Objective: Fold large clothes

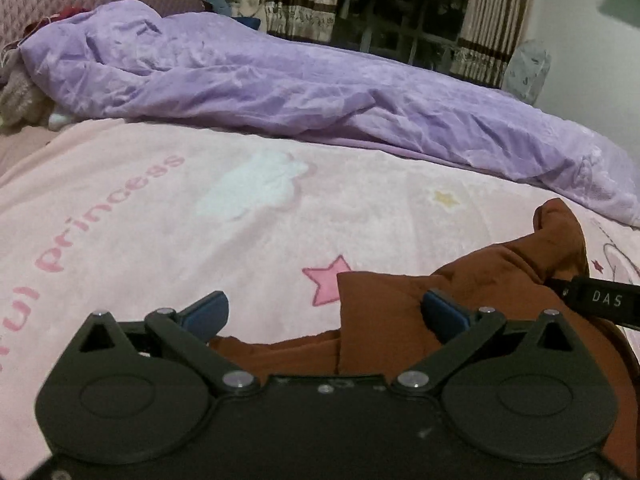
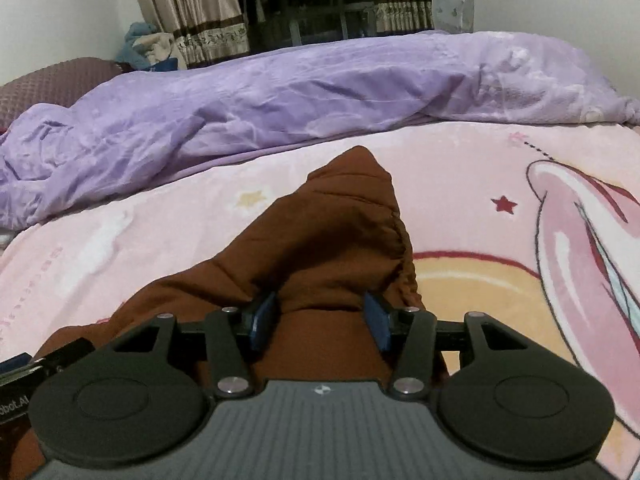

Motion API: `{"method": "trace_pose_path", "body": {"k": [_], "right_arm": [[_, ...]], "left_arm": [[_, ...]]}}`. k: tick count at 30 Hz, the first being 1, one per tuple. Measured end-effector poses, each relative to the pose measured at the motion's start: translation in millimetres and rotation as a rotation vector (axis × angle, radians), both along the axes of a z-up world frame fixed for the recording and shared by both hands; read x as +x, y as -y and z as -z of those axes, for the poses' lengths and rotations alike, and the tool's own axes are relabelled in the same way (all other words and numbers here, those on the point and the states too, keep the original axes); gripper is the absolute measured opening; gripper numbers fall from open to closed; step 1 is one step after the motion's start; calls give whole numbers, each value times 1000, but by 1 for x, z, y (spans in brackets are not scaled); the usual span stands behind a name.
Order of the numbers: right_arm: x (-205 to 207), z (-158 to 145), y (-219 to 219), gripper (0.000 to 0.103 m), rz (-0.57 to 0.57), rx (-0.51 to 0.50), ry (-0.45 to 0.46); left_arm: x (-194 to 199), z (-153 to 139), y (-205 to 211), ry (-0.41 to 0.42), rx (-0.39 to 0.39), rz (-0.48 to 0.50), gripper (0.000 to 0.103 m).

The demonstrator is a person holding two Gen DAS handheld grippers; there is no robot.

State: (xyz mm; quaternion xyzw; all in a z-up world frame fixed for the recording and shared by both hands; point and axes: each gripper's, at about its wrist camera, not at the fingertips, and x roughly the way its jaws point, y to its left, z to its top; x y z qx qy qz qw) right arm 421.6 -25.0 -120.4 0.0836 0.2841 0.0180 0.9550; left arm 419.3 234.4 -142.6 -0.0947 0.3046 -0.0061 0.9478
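Garment (image 2: 340, 240), brown and bunched, lay on the pink blanket (image 1: 160, 220). The right gripper (image 2: 320, 320) pinched a raised fold; the left gripper (image 1: 326, 316) gaped wide over its edge.

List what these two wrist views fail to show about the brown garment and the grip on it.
- Brown garment: type and full outline unknown; gripper bodies and lower edges hide it in both views.
- Right gripper: fabric bunches between the fingers; firm clamping unclear.
- Left gripper: open; contact with the cloth below is hidden.
- Pink blanket: lettering cut off at the left edge.
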Motion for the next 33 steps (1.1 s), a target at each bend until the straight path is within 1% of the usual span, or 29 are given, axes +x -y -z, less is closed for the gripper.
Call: {"method": "trace_pose_path", "body": {"k": [2, 3, 4, 6, 7, 9, 10, 11, 13, 14, 15, 16, 17, 19, 21, 24, 26, 28, 29, 30, 32, 33], "right_arm": [[1, -1, 0, 59, -8, -10, -10], [2, -6, 2, 59, -15, -13, -13], [3, -17, 2, 59, -27, -14, -7], [-2, -33, 4, 58, -41, -14, 27], [-4, -43, 5, 58, -56, -19, 48], [7, -57, 4, 58, -66, -52, 53], [17, -58, 4, 58, -51, -67, 43], [29, -56, 3, 58, -36, -75, 30], [55, -43, 4, 58, -40, -52, -23], [66, -32, 4, 58, -49, -38, -55], [73, -22, 4, 58, -44, -35, -78], [74, -13, 2, 59, -41, -37, -90], [72, -9, 2, 60, -40, -33, -80], [66, -12, 0, 60, -37, -44, -63], [67, -12, -2, 61, -41, -52, -70], [59, -24, 0, 61, -50, -49, -57], [40, -41, 5, 61, -65, -47, -34], [15, -59, 6, 61, -99, -67, -16], [0, -67, 6, 61, -124, -74, -9], [-14, -72, 8, 61, -136, -62, 11], [-46, -78, 13, 62, -133, -20, 65], [-58, -77, 14, 62, -127, -9, 79]], "left_arm": [[2, -2, -3, -10, -8, -1, 103], [3, -6, -2, -13, 1, -2, 103], [3, -11, 1, -9, 22, -1, 103], [-12, -32, 6, 51, 94, 15, 103], [-20, -43, 10, 106, 128, 24, 103], [-29, -56, 19, 176, 175, 30, 103], [-29, -58, 25, 185, 196, 30, 103], [-26, -56, 31, 174, 216, 38, 103], [-18, -37, 45, 128, 274, 59, 103], [-16, -24, 50, 114, 299, 49, 103], [-16, -14, 51, 105, 294, 33, 103], [-15, -9, 47, 97, 262, 27, 103], [-15, -9, 43, 89, 231, 27, 103], [-14, -10, 39, 84, 210, 23, 103], [-13, -7, 39, 81, 219, 21, 103], [-13, -13, 42, 89, 236, 23, 103], [-20, -27, 39, 91, 248, 26, 103], [-30, -45, 33, 98, 255, -8, 103], [-35, -54, 28, 98, 243, -16, 103], [-42, -63, 21, 103, 212, -12, 103], [-57, -74, 13, 120, 144, 0, 103], [-62, -75, 12, 124, 134, 5, 103]]}}
